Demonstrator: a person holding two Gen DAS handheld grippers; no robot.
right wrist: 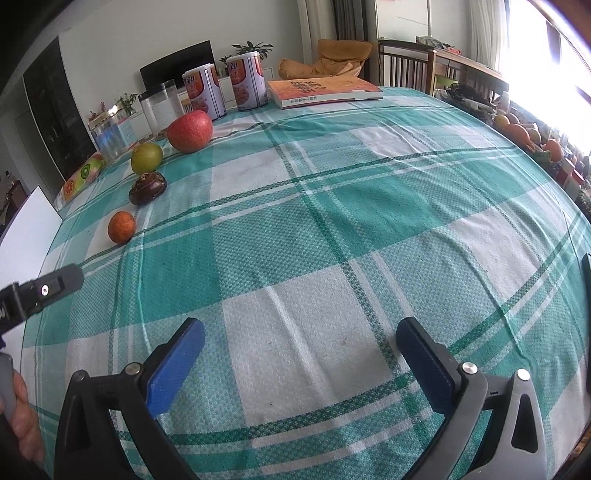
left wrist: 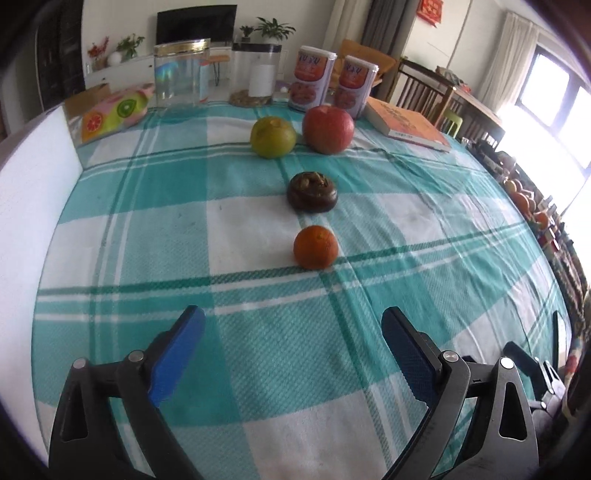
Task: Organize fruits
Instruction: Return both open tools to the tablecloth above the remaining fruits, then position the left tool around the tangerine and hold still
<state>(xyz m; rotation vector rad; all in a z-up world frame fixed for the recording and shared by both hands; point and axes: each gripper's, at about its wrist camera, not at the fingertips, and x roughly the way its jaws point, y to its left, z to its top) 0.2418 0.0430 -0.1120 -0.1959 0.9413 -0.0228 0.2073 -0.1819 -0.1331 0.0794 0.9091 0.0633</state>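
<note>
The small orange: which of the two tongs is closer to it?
Left. The left tongs face the small orange straight ahead, open; the right tongs sit farther off to its right, open over bare cloth.

White walls (left wrist: 122,22) at 12 o'clock carry a dark television (left wrist: 195,24); bright windows (left wrist: 550,88) glare at 2 o'clock beside wooden chairs (left wrist: 421,88).

Both views are lit by daylight from the window (left wrist: 550,85) at the right, which is blown out to white glare. Soft shadows are cast leftward under the fruits. Straight lines are bowed by fisheye distortion, corners are vignetted black, and slight blur is seen throughout.
</note>
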